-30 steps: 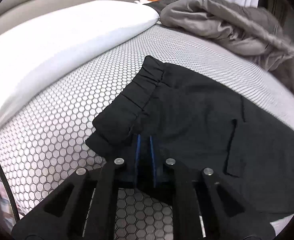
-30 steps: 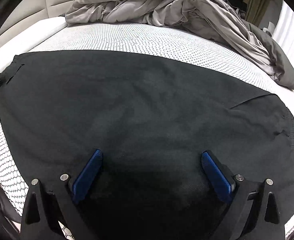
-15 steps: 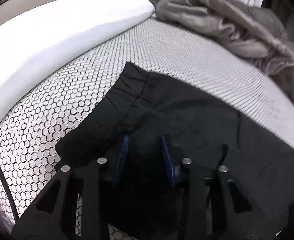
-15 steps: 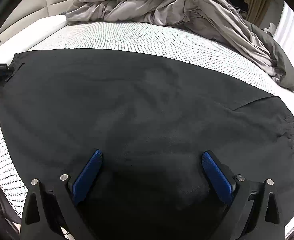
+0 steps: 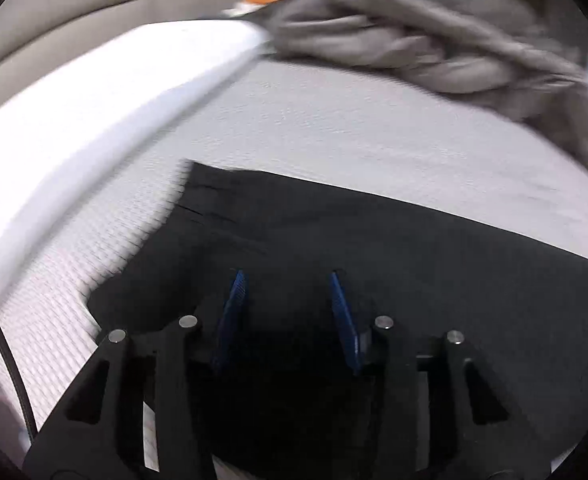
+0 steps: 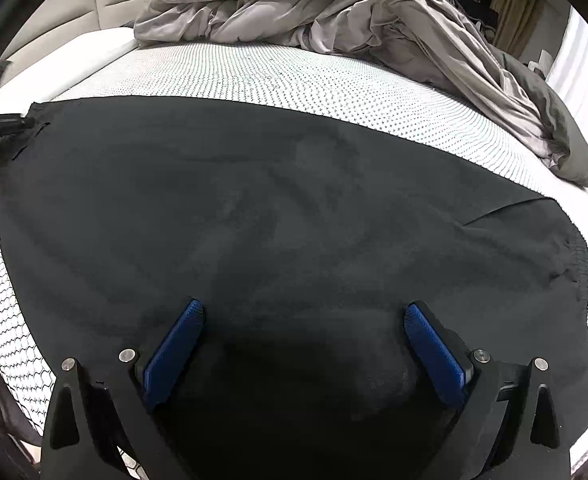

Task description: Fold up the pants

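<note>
Black pants lie spread flat across the bed, with the waistband end at the left and the leg hem at the right. In the left wrist view the pants fill the lower half, blurred by motion. My left gripper is open over the waistband end, its blue pads apart and nothing between them. It also shows in the right wrist view at the far left edge by the waistband corner. My right gripper is wide open and empty, low over the near edge of the pants.
The bed has a white honeycomb-pattern mattress cover. A crumpled grey duvet is piled at the far side and right. A white pillow lies at the left by the beige headboard.
My left gripper has opened and let go of the waistband, which now lies flatter, and it has moved, blurring its view. The right gripper has stayed open and still.
</note>
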A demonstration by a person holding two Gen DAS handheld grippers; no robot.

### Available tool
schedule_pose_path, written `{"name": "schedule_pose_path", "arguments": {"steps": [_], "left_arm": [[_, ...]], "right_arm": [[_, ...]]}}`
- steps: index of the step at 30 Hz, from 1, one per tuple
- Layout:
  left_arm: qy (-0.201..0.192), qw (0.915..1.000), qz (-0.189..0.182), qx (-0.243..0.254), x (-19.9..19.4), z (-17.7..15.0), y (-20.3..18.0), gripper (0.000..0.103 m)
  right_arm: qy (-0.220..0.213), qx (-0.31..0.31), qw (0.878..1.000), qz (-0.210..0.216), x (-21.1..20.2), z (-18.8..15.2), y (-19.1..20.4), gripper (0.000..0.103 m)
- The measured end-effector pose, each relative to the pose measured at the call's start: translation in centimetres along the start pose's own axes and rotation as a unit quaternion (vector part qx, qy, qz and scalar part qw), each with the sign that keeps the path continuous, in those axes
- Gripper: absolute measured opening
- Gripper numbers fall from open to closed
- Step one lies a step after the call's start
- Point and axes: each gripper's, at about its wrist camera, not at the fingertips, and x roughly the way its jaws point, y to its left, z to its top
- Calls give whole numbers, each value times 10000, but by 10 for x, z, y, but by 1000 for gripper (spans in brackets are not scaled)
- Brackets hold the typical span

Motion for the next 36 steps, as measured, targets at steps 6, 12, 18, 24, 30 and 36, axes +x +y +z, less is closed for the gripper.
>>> {"name": "schedule_pose_path", "arguments": {"steps": [6, 12, 18, 24, 30, 36], "left_arm": [[434, 9834, -1121, 1359, -12, -64, -117, 61], [399, 9858, -740, 1452, -16, -87, -105, 68], [242, 9884, -1128, 986, -7, -58, -85, 67], [575, 9850, -799, 1415, 38, -33, -150, 57], [437, 9930, -482, 988, 41, -16, -105, 35], [368, 9944, -743, 655, 16, -30, -76, 21]], "right_arm": [[-298, -16, 9977, 607, -12, 11, 22, 101], [-32, -342, 9990, 295, -1, 0, 24, 101], [85, 644, 9979, -32, -9, -16, -47, 102], [-153, 346, 9979, 526, -10, 3, -5, 102], [137, 0, 9996, 259, 10, 9, 8, 102], [219, 693, 9969, -311, 9, 7, -28, 100]]}}
